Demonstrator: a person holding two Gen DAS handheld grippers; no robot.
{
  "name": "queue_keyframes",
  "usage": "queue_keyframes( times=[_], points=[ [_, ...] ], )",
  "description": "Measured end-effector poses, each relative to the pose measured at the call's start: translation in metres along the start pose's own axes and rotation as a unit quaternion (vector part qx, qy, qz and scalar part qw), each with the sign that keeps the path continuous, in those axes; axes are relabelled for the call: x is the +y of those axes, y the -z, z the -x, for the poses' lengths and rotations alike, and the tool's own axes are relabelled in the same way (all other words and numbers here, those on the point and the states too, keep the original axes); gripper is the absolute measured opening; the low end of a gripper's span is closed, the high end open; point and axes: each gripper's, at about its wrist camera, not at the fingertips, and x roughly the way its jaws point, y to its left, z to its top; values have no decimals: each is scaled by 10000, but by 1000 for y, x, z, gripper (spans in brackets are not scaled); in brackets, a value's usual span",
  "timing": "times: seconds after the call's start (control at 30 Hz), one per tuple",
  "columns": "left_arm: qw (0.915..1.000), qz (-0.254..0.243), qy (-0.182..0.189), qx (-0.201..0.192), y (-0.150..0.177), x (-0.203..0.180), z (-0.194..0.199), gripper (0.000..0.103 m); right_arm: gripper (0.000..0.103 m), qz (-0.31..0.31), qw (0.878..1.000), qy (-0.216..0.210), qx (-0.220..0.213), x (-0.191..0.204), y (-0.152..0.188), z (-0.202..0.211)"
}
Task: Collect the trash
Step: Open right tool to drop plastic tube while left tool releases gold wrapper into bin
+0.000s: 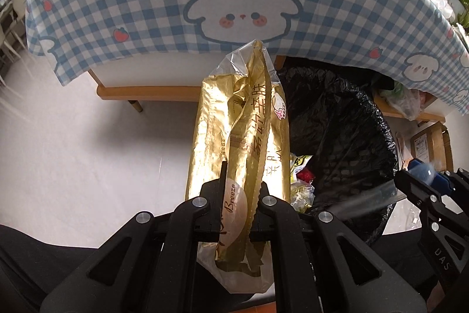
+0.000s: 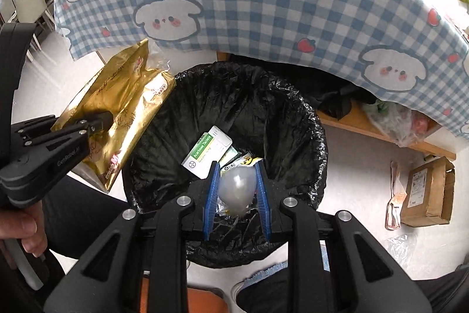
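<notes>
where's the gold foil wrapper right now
The crinkled gold foil wrapper is clamped in the left gripper, held in the air just left of the black-lined trash bin, below the blue checked tablecloth.

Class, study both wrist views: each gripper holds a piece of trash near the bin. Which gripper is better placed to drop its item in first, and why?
The right gripper. Its crumpled clear plastic hangs directly over the open black-lined bin. The left gripper holds the gold wrapper beside the bin's rim, mostly over the floor.
</notes>
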Motion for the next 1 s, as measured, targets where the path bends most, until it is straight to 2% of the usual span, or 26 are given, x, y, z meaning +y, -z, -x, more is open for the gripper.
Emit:
queue_keyframes(
  times=[0.1, 0.17, 0.3, 0.37, 0.57, 0.73, 1.0],
  points=[
    [10000, -3, 22, 27, 1, -4, -2, 6, 27, -89, 9999, -4, -95, -5, -1, 3],
    [10000, -11, 26, 22, 0, -7, -3, 6, 39, -197, 9996, 15, -185, -11, -2, 7],
    [9999, -17, 104, 35, 0, -19, -4, 6, 53, -447, 9985, 99, -313, -28, -4, 12],
    [9999, -67, 115, 13, 0, -27, -5, 6, 66, -586, 9975, 150, -362, -39, -6, 15],
    [9997, -213, 153, 13, 1, -51, -13, 6, 86, -878, 9942, 357, -508, -67, -8, 22],
    [9992, -330, 218, 50, 1, -68, -19, 6, 92, -1000, 9916, 550, -610, -83, -8, 27],
    [9982, -494, 349, 26, 0, -86, -24, 9, 93, -1108, 9898, 608, -660, -97, -6, 31]
  ],
)
